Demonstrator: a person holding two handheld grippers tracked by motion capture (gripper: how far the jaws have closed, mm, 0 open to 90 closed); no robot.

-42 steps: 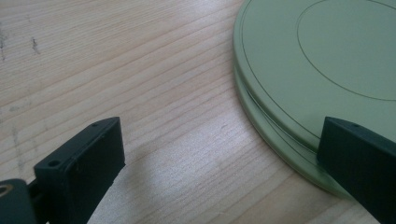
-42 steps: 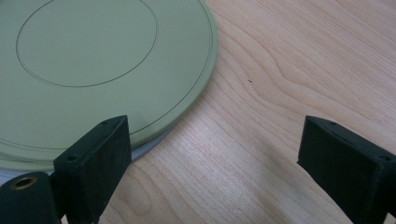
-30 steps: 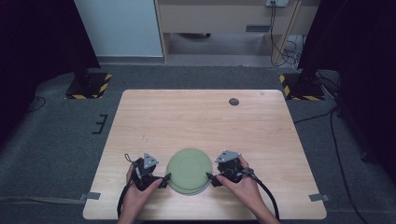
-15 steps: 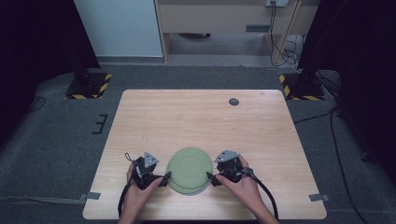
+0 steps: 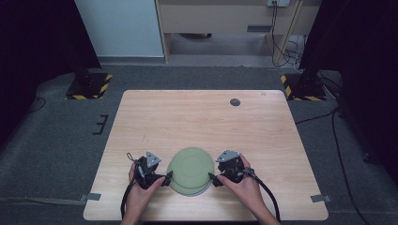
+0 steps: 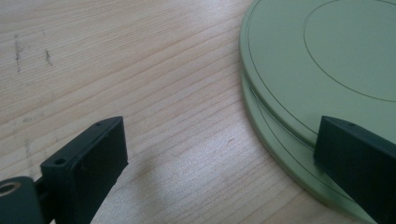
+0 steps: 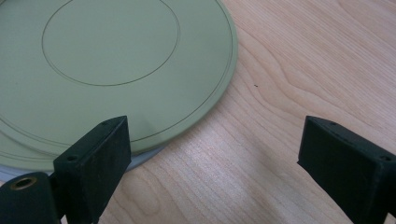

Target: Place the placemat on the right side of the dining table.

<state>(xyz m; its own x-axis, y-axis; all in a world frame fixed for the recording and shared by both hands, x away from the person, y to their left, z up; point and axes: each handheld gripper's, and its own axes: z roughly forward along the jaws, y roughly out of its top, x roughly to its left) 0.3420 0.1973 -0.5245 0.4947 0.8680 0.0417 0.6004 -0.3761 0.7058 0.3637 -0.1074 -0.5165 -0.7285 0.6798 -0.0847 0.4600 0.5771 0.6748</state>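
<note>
In the high view, a stack of green plates [image 5: 189, 170] lies at the lower middle of the wooden counter [image 5: 202, 122]. Both hands come up from the bottom edge, forearms angled inward. The left gripper [image 5: 165, 178] sits just left of the stack, pointing right at its rim; the right gripper [image 5: 213, 179] sits just right of it, pointing left. Each gripper's jaws stand apart, one jaw over the plates' edge, the other over bare wood, clamping nothing. The right jaws have just been opening slightly.

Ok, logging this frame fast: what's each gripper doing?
Left gripper: open, holding nothing.
Right gripper: open, holding nothing, beside the green plates.
</note>
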